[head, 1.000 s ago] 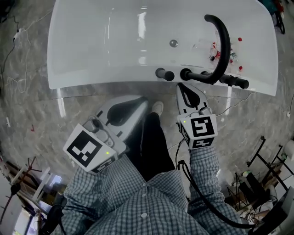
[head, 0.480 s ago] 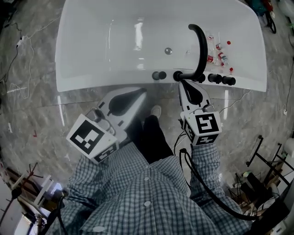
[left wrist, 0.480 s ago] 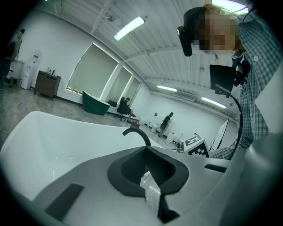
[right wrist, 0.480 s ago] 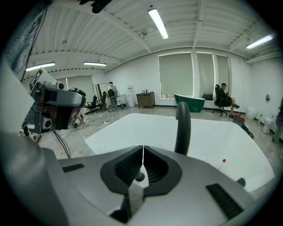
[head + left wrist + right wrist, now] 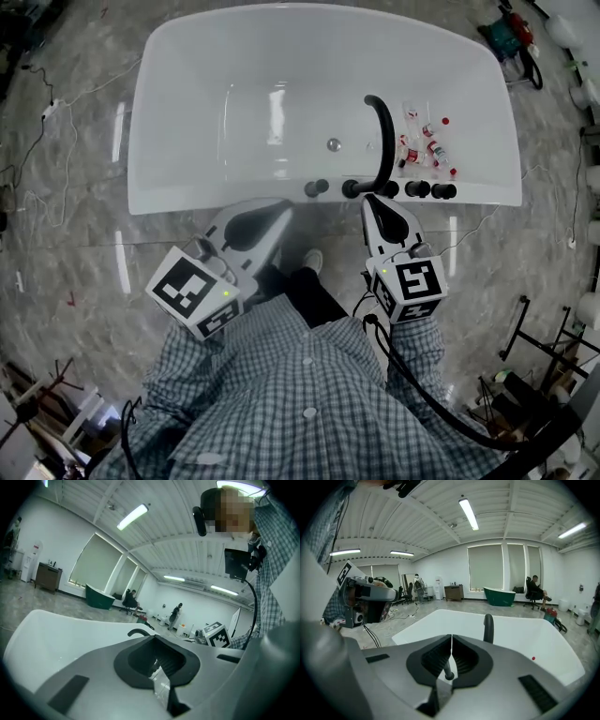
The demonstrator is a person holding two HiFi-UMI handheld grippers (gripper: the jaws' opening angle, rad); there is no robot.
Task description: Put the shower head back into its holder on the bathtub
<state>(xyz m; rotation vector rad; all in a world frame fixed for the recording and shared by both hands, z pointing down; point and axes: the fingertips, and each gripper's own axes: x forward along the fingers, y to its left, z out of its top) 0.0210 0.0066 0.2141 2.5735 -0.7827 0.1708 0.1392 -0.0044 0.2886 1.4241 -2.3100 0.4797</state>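
**Head view.** The white bathtub (image 5: 187,112) fills the upper centre of the frame. The black shower head (image 5: 431,190) lies along its near rim, right of the curved spout (image 5: 380,131). It appears seated in its holder, though the holder itself cannot be made out. The left gripper (image 5: 281,211), lower left, and the right gripper (image 5: 372,202), just below the rim in the frame, both have their jaws closed on nothing. By this evidence the replacement looks complete, and no step appears to remain.
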